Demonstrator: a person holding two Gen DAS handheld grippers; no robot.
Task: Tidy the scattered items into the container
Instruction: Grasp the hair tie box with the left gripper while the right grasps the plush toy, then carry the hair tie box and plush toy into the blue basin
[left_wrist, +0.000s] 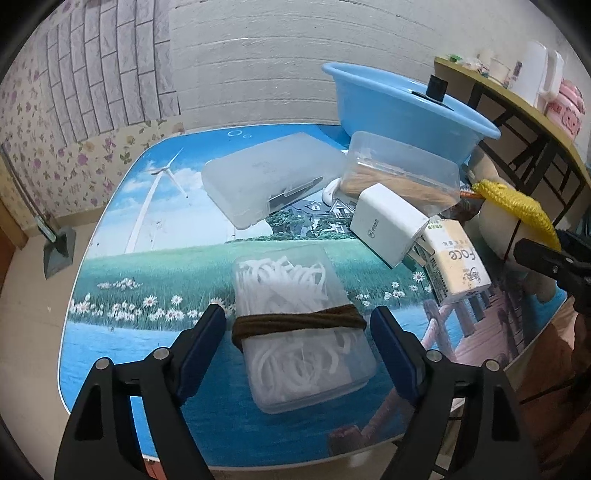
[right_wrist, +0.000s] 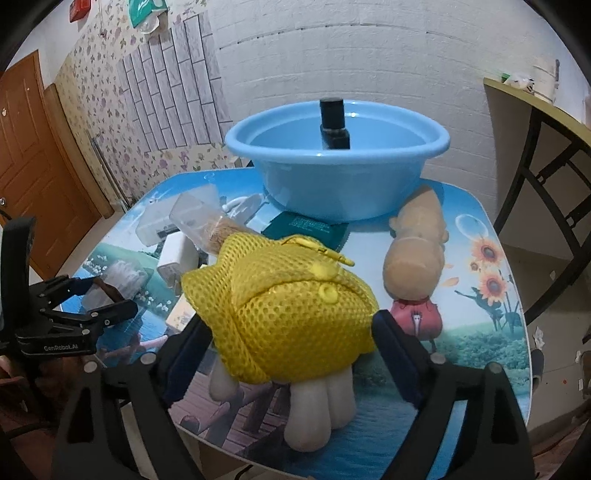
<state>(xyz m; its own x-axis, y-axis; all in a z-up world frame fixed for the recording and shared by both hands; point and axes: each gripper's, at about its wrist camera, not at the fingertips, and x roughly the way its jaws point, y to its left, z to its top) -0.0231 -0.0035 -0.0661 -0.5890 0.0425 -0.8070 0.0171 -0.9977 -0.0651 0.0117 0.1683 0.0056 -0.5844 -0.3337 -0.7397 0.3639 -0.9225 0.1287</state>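
Yellow mesh toy (right_wrist: 291, 310) between open right gripper (right_wrist: 291, 354) jaws; clear floss box (left_wrist: 299, 332) between open left gripper (left_wrist: 297, 332) jaws; blue basin (right_wrist: 338, 166) behind on tabletop (left_wrist: 166, 266).

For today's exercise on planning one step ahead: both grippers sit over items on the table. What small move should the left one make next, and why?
Probably close the left gripper on the clear box of white floss picks. Its fingers are open and already straddle the box at the brown band, while the blue basin holds only a black bottle.

"Face" on tissue pack (left_wrist: 460, 266), "GenRobot.AI" on left gripper (right_wrist: 107, 299)
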